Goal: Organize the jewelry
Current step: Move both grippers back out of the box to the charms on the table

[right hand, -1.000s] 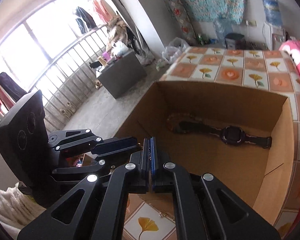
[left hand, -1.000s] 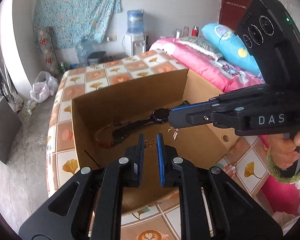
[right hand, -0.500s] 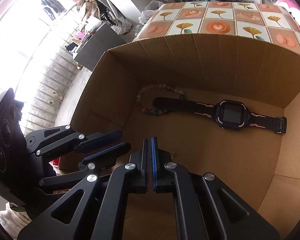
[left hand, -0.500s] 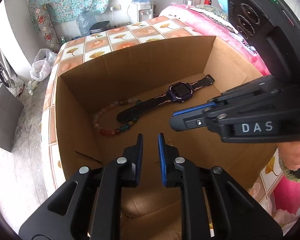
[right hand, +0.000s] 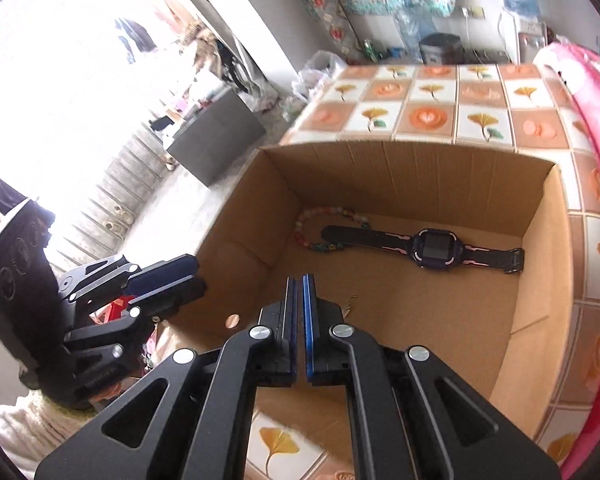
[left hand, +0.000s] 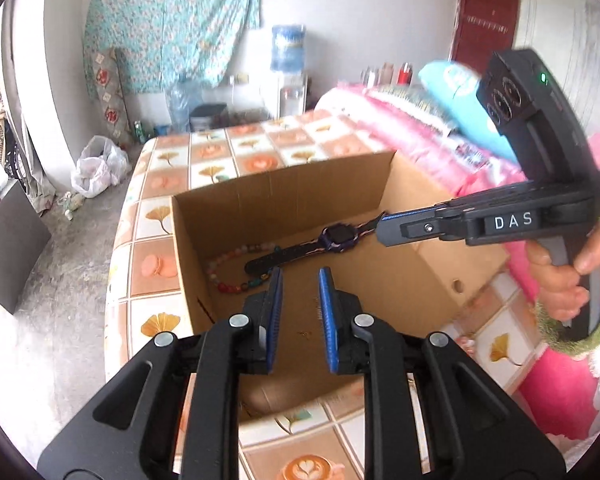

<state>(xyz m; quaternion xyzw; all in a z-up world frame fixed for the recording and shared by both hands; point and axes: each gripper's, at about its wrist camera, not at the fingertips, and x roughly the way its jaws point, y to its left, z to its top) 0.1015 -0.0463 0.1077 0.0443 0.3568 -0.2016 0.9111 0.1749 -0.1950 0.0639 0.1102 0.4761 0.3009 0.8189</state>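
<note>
- Cardboard box (right hand: pixel 400 168), open top, on tiled bed cover (right hand: pixel 424 116); holds watch (right hand: pixel 428 246), bead bracelet (right hand: pixel 320 232), small earring (right hand: pixel 350 304) on its floor
- Left gripper (left hand: pixel 300 304): fingers spread, empty, above the box's near edge
- Right gripper (right hand: pixel 299 312): fingers pressed together, empty, over the box
</note>
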